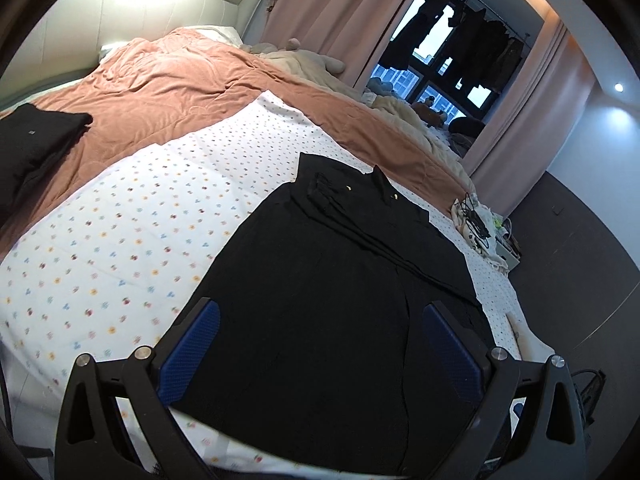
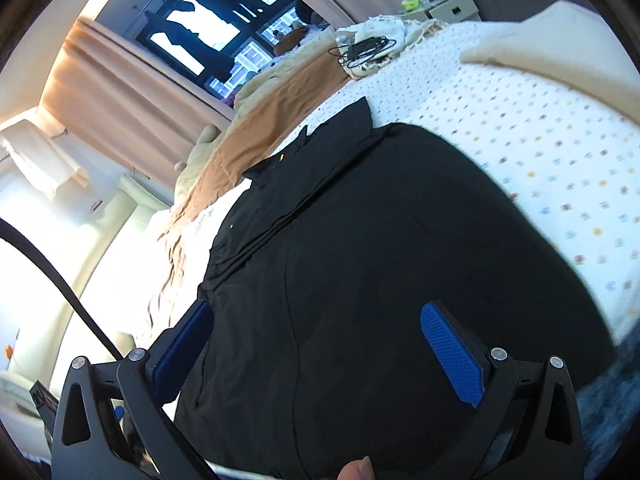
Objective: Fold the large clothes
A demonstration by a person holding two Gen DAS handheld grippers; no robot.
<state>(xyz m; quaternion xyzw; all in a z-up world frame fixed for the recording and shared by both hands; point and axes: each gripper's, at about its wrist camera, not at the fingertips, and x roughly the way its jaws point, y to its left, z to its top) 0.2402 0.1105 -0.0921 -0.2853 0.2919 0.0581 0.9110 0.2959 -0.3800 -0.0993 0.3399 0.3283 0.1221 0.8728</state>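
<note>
Left wrist view: black garment (image 1: 340,280) lies lengthwise, collar pointing away.

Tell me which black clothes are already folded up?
The small black folded bundle sitting on the pink-brown quilt, far off to the side. The big black garment with gold buttons lies spread flat on the dotted white sheet, by both open claws.

A black garment (image 1: 332,280) is lying on a white sheet (image 1: 132,216) that is showing small multicoloured dots, while a terracotta-pink quilt (image 1: 172,80) is covering the far side of the bed, a second black bundle (image 1: 36,140) is sitting on it, pale pink curtains (image 1: 332,8) are hanging, and blue finger pads (image 2: 452,352) are showing on black grippers
</note>
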